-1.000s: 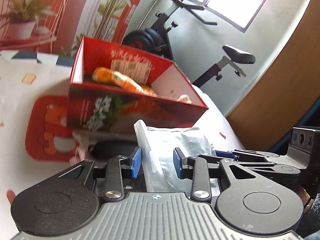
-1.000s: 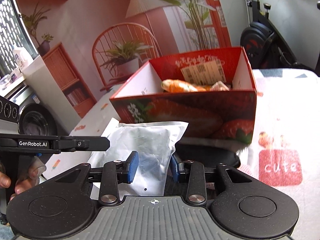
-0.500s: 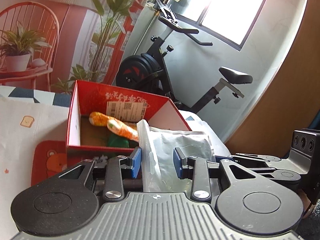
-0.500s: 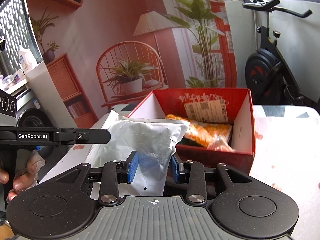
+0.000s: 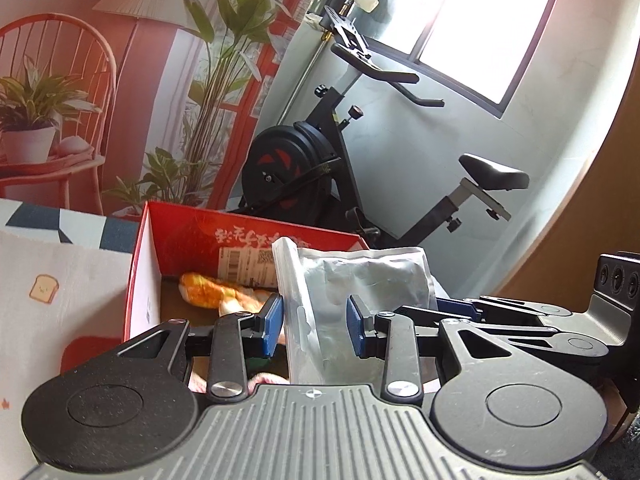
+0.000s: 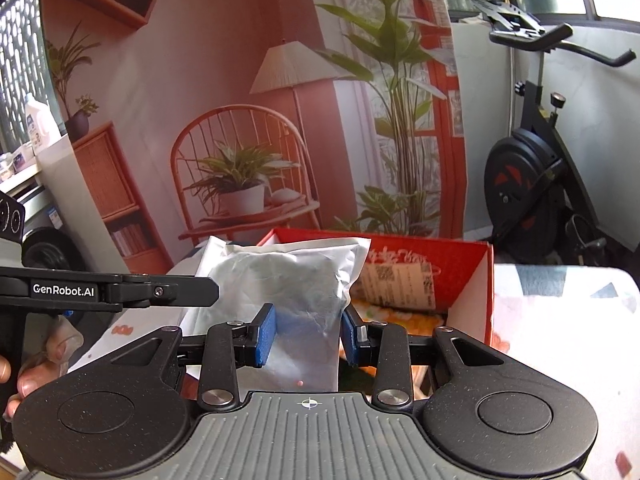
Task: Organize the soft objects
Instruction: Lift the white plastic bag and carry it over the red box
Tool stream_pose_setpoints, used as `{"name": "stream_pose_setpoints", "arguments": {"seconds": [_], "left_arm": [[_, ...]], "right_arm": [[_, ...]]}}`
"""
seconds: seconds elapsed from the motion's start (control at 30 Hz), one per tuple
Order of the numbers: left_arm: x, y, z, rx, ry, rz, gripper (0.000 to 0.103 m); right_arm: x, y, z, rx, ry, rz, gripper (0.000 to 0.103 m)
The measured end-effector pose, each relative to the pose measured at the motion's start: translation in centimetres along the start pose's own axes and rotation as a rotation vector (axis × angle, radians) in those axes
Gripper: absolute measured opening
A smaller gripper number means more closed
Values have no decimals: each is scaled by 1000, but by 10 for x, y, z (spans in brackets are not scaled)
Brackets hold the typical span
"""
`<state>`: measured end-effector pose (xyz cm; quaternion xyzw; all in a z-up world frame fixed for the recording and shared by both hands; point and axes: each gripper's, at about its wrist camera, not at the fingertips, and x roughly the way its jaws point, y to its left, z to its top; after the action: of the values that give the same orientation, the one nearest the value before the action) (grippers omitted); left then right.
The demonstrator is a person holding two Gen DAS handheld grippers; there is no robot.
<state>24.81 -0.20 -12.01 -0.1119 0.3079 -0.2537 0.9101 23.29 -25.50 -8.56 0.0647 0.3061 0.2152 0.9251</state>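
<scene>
**Mia:** There is an exercise bike [image 5: 360, 152] by the window, a wall picture of a chair and plants, and a worktop [image 6: 560, 320] with a white cloth that has little pictures on it. What are the jaws doing?

**Sam:** Both pairs are clamped on one soft white bag [image 6: 288, 280]. The left gripper [image 5: 314, 322] has its blue pads pressed on one side of it. The right gripper [image 6: 306, 332] squeezes the other side. The bag hangs in the air between the two, puffy and crinkled.

**Mia:** What is past the jaws?

**Sam:** Just beyond and below them sits a red box [image 5: 256, 236] with its top open. In the left view the bag's far end covers part of the box.

**Mia:** Is anything in the box?

**Sam:** Yes. An orange soft toy [image 5: 208, 290] lies on the bottom, to the left of the left jaws. Something pink peeks out right under them; I cannot tell what it is.

**Mia:** So how much is done?

**Sam:** I think some soft things are already put away. The bag is not in yet. It needs to go down into the box, and then the jaws must let go.
</scene>
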Motion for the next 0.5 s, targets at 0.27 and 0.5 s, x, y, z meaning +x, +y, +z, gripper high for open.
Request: {"name": "stream_pose_setpoints", "arguments": {"seconds": [0.27,0.5], "left_arm": [[34,13,13,-6,35,51,35],[52,31,2,-10,99,106,35]], "right_arm": [[45,-17,8,-1,16,-16,33],[79,-20,-8,21,69,-8,32]]}}
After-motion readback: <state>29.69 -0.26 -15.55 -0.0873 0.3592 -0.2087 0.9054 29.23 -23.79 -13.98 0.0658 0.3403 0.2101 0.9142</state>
